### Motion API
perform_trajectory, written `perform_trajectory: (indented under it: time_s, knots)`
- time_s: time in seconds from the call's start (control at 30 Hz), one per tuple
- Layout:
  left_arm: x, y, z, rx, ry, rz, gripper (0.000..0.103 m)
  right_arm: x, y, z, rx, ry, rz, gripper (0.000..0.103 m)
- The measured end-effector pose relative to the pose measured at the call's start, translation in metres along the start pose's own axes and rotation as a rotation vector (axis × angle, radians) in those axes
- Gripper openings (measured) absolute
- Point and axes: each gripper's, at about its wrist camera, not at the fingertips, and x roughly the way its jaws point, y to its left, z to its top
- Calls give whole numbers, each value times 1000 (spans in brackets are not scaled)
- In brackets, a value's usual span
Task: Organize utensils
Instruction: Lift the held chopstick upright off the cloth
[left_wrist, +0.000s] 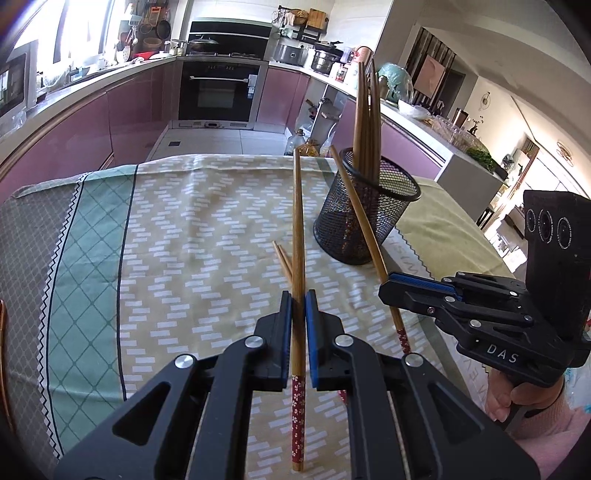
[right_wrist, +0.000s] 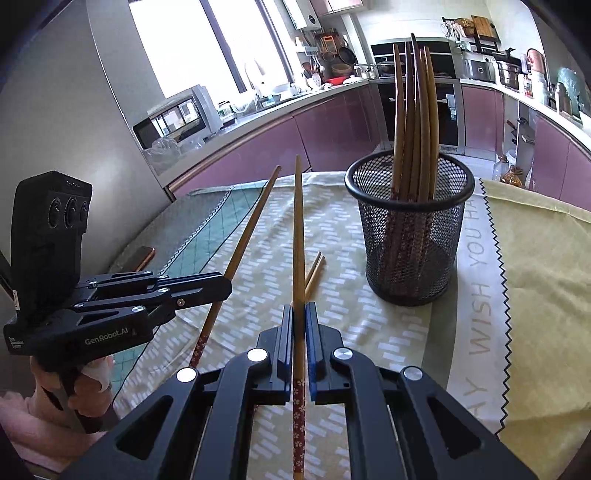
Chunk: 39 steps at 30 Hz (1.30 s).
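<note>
In the left wrist view, the far left shows the table (left_wrist: 92, 229) under a woven cloth, grey and teal with a diamond grid, then beige with pale dashes. At lower centre the left tool (left_wrist: 298, 306), matte black with blue ribbed pads, is clamped on one bamboo chopstick (left_wrist: 297, 221), a slim tapered stick whose thick end is wrapped in red with tiny white blossoms; it rises straight up the frame, clear of the cloth. Just left of it a loose pair of chopsticks (left_wrist: 282, 258) lies flat on the cloth. Right of centre stands a round black wire-mesh holder (left_wrist: 364, 218), upright, with several chopsticks (left_wrist: 365, 110) bundled inside, tips up. At lower right the right tool (left_wrist: 386, 282) is closed on a second chopstick (left_wrist: 354, 206) that slants across the holder's front. In the right wrist view, the left tool (right_wrist: 225, 282) sits at middle left gripping its slanted stick (right_wrist: 255, 218); at centre the right tool (right_wrist: 299, 308) pinches its own chopstick (right_wrist: 298, 229); the loose pair (right_wrist: 316, 269) lies just beyond, and the mesh holder (right_wrist: 410, 229) stands at right, beside a yellow-green cloth (right_wrist: 546, 280) with a zigzag edge.
</note>
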Motion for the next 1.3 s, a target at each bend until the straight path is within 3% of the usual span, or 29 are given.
perform_trajectory:
  time_s: [1.3]
  knots:
    - [-29,-19,22,17,-89,-91,8,-41,-11,18,15,-142,0,6]
